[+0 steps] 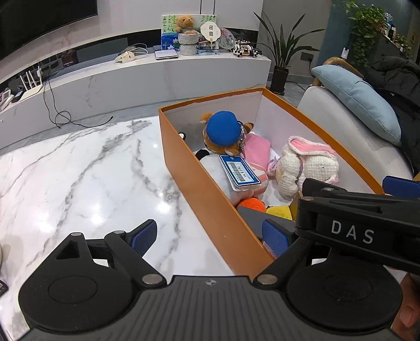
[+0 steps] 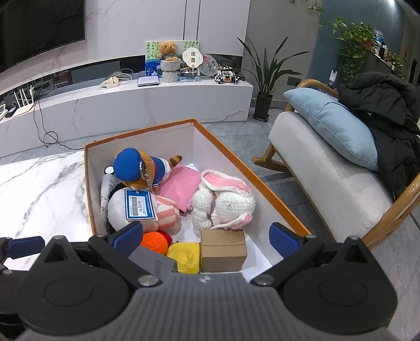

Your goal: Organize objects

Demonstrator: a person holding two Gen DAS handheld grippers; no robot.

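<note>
An orange box (image 1: 183,162) (image 2: 278,199) stands on the marble table (image 1: 78,170). It holds a plush fox with a blue cap (image 1: 223,132) (image 2: 131,165) and a blue price tag (image 2: 139,204), a white crocheted rabbit (image 1: 307,165) (image 2: 225,202), a pink pouch (image 2: 181,182), an orange ball (image 2: 155,241), a yellow item (image 2: 185,255) and a small cardboard box (image 2: 223,250). My left gripper (image 1: 210,236) is open and empty, straddling the box's near wall. My right gripper (image 2: 204,236) is open and empty above the box's near end; it shows in the left wrist view (image 1: 354,225).
A white marble TV console (image 1: 131,78) with a teddy bear (image 1: 185,23) and cables stands beyond the table. A rocking chair (image 2: 328,183) with a blue cushion (image 2: 333,126) and a black coat (image 2: 388,105) is right of the box. A potted plant (image 2: 265,78) stands behind.
</note>
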